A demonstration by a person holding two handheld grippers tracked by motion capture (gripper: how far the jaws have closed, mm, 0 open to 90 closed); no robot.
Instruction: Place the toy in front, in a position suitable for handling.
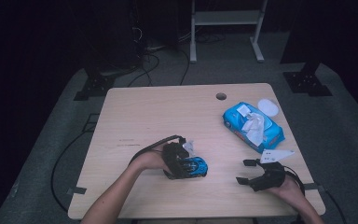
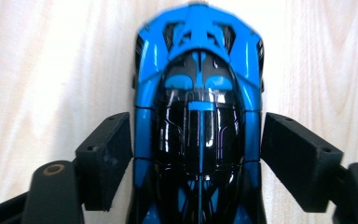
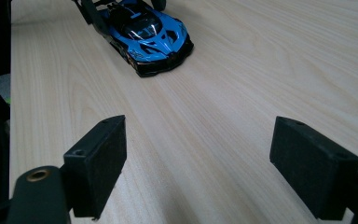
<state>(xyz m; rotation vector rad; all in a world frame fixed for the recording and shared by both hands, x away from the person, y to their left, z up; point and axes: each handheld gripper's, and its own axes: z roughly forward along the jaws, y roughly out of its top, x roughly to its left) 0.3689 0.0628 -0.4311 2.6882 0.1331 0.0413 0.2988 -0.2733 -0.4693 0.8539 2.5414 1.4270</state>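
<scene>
A blue and black toy car [image 1: 197, 166] stands on its wheels on the wooden table [image 1: 140, 116], near the front middle. My left gripper [image 1: 186, 166] reaches over it from the left, one jaw along each side of the body. In the left gripper view the car [image 2: 198, 93] lies lengthwise between the pads [image 2: 107, 158], which stand right beside its flanks without clearly pressing on them. My right gripper [image 1: 245, 171] rests to the right of the car, open, with bare table between its jaws. The right gripper view looks past its own gripper [image 3: 198, 163] to the car [image 3: 144, 35].
A blue pack of wet wipes [image 1: 253, 127] with a tissue sticking out lies at the back right, a white round lid [image 1: 268, 107] beside it. A cable hole [image 1: 221, 96] sits near the table's far edge. A small crumpled white scrap [image 1: 189, 147] lies behind the left hand.
</scene>
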